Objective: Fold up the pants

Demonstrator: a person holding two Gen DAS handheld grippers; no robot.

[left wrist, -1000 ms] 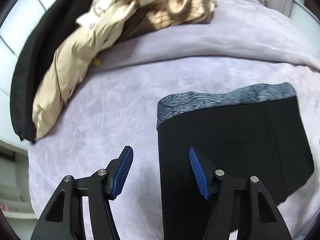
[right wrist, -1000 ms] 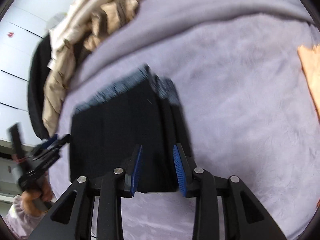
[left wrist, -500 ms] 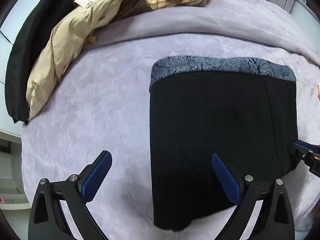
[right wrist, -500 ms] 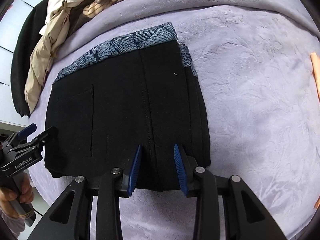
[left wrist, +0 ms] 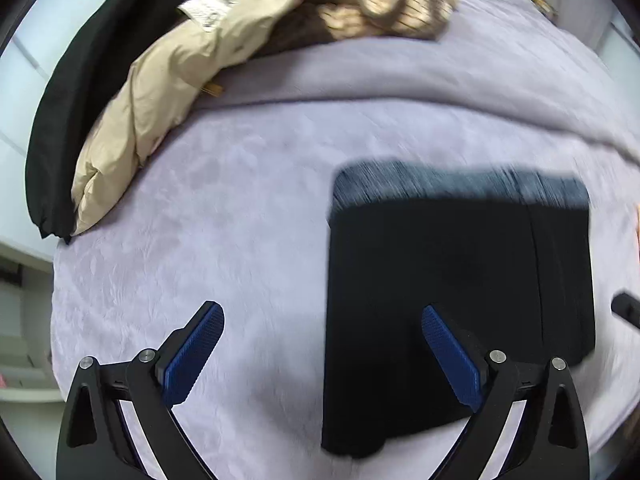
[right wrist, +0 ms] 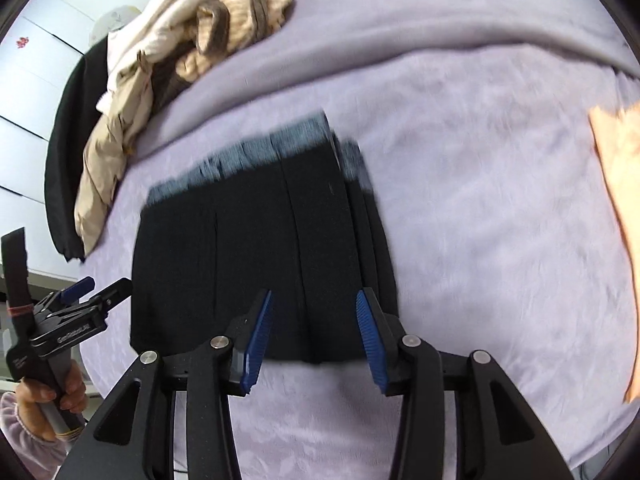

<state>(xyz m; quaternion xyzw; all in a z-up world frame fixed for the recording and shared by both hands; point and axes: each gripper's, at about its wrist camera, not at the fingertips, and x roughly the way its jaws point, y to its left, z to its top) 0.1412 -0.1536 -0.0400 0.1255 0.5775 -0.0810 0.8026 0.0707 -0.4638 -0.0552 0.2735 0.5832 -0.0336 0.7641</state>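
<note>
The black pants (left wrist: 452, 288) lie folded into a compact rectangle on the lilac bedspread, grey patterned waistband on the far edge; they also show in the right wrist view (right wrist: 256, 264). My left gripper (left wrist: 322, 350) is open and empty, above the pants' near left edge. My right gripper (right wrist: 314, 334) is open and empty, over the pants' near edge. The left gripper in the person's hand shows in the right wrist view (right wrist: 86, 300), just left of the pants.
A heap of clothes, a beige jacket (left wrist: 160, 112), a striped sweater (right wrist: 240, 32) and a black garment (left wrist: 68, 120), lies at the far left of the bed. An orange cloth (right wrist: 616, 208) lies at the right. The bed's left edge (left wrist: 54, 280) is near.
Both grippers have pulled back from the folded pants. The right gripper's jaws have opened wider. The left gripper stays open. Both views are blurred by motion.
</note>
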